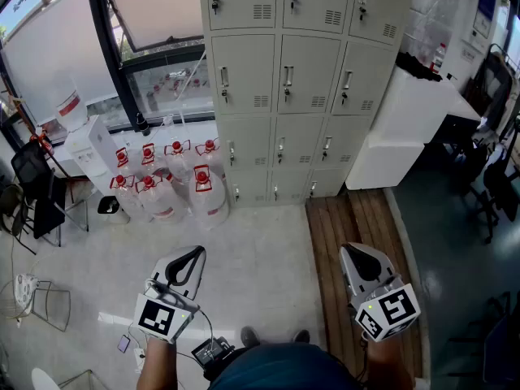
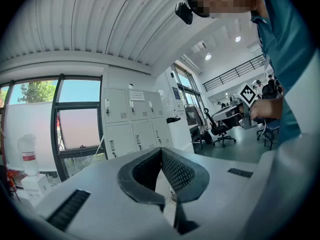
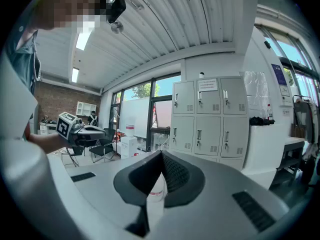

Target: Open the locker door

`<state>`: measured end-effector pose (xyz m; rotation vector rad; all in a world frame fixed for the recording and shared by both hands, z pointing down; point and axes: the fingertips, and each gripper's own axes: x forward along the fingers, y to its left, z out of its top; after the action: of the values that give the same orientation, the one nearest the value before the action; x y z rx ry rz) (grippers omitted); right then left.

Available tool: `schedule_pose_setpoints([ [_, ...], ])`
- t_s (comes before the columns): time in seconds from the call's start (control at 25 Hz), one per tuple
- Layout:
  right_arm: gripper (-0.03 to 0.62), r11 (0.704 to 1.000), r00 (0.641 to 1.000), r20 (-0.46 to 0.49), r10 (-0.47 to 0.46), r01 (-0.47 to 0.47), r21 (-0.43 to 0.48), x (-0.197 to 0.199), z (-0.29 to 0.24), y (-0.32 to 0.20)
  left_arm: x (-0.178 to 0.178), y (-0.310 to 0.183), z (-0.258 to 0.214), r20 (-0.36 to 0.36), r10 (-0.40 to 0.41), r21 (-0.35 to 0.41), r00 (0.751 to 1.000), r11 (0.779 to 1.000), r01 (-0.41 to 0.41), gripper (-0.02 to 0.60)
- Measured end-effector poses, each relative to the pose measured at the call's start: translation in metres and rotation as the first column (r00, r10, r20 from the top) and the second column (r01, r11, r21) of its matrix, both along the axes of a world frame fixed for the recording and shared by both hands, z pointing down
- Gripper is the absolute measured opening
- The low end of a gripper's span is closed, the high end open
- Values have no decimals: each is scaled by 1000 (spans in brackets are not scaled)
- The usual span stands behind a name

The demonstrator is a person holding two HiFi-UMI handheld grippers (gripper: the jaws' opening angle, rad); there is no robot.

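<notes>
A bank of grey lockers (image 1: 284, 80) stands against the far wall, every door closed, each with a small handle and lock. The same lockers (image 2: 132, 121) appear in the left gripper view, and they (image 3: 207, 116) fill the middle of the right gripper view. My left gripper (image 1: 197, 253) is held low over the pale floor, well short of the lockers, its jaws closed tip to tip with nothing in them. My right gripper (image 1: 351, 250) hovers over the wooden strip, also shut and empty. The shut tips show in both gripper views (image 2: 161, 149) (image 3: 161, 154).
Several large water bottles (image 1: 175, 181) with red caps stand on the floor left of the lockers, beside a white dispenser (image 1: 85, 149). A wooden floor strip (image 1: 357, 250) leads to the lockers. A white counter (image 1: 410, 112) sits at right, chairs (image 1: 36, 189) at left.
</notes>
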<state>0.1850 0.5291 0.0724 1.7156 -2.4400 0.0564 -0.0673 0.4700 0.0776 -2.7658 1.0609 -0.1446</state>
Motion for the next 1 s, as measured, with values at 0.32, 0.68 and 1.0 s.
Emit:
schedule_pose_setpoints([
  [0.32, 37, 1000, 1000, 4, 14, -14, -13, 2, 7, -9, -4, -10, 13, 5, 1, -21, 1000, 1000, 0, 17],
  [0.68, 37, 999, 999, 16, 40, -40, -28, 3, 13, -21, 0, -24, 16, -7, 25, -37, 1000, 999, -25, 17],
  [1.0, 38, 996, 995, 60, 85, -84, -22, -5, 17, -40, -6, -45, 28, -8, 60, -60, 998, 996, -60, 17],
])
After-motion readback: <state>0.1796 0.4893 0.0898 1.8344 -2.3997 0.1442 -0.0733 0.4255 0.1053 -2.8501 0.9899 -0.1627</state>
